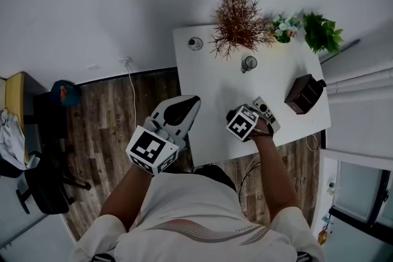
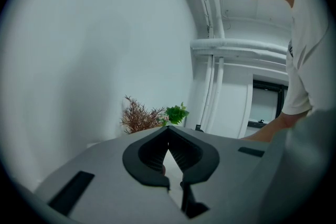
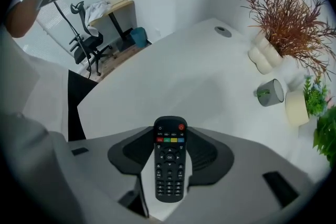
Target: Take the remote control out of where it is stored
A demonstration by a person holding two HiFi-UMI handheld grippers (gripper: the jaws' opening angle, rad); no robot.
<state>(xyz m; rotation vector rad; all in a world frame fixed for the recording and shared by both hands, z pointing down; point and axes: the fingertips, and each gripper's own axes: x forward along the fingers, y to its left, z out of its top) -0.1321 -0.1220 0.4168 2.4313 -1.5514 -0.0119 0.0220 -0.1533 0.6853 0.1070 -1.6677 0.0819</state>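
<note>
Hanging over the near edge of the white table [image 1: 209, 70] in the head view, the right gripper [image 1: 245, 121] sits apart from a brown box [image 1: 304, 94], while the left gripper [image 1: 184, 108] is at the table's left edge, partly over the wood floor. In the left gripper view, the jaws meet at their tips with nothing between them. In the right gripper view, the jaws stand wide yet press on the sides of the black remote control [image 3: 169, 160]. It is held above the tabletop, buttons up, with its long axis along the gripper's line and its power-button end pointing away across the table.
</note>
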